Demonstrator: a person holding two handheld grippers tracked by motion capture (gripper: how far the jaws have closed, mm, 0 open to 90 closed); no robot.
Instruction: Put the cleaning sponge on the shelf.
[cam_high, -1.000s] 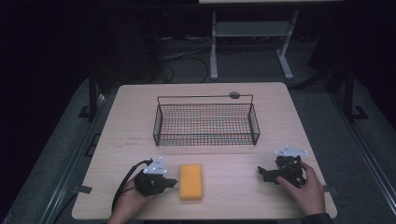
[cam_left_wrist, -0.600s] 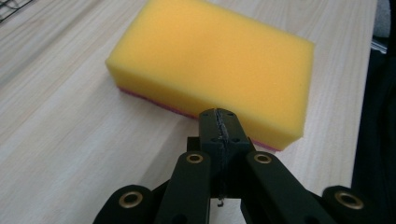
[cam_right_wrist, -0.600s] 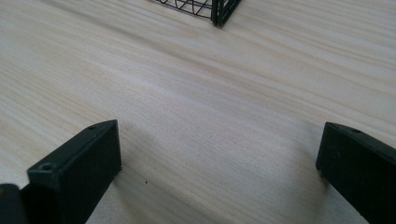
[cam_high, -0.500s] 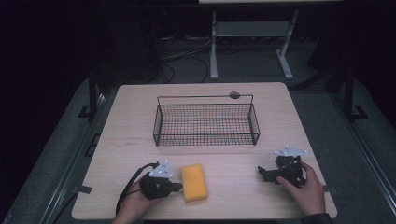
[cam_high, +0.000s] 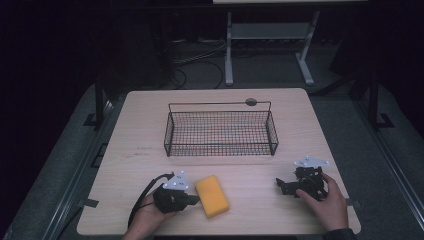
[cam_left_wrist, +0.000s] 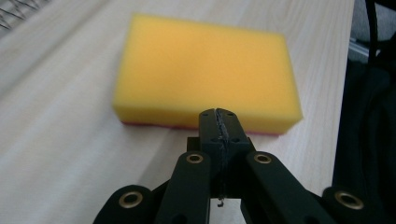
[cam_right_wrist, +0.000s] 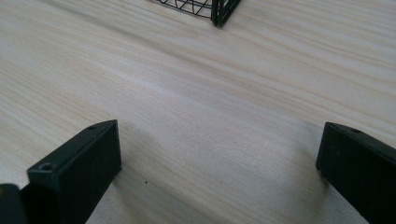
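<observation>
Down at the bottom of the high view, a little left of centre, the yellow sponge (cam_high: 212, 195) lies flat on the wooden table (cam_high: 140, 150), turned slightly askew to the table's edge. The left gripper (cam_high: 192, 200) sits just to the sponge's left, held low in the person's left hand (cam_high: 152, 215), with its nose pointing right at the sponge's near long side. In the left gripper view the two black jaws are pressed tight together, nothing between them, and their joined tip (cam_left_wrist: 219, 126) stands right against the sponge's (cam_left_wrist: 205, 74) front face; a thin red layer shows along the sponge's bottom edge. Whether the tip actually touches the foam or only stands just in front of it I cannot tell.

Over at the lower right of the high view, the right gripper (cam_high: 282, 185) rests in the person's right hand (cam_high: 327, 200), well apart from the sponge, its nose pointing left. In the right gripper view its jaws stand wide apart at the lower left and lower right of the frame, with bare table (cam_right_wrist: 210, 93) between them and nothing in their grasp.

The black wire basket (cam_high: 220, 131) stands in the middle of the table, above both grippers in the high view; a corner of it (cam_right_wrist: 219, 11) peeks into the top of the right gripper view.
</observation>
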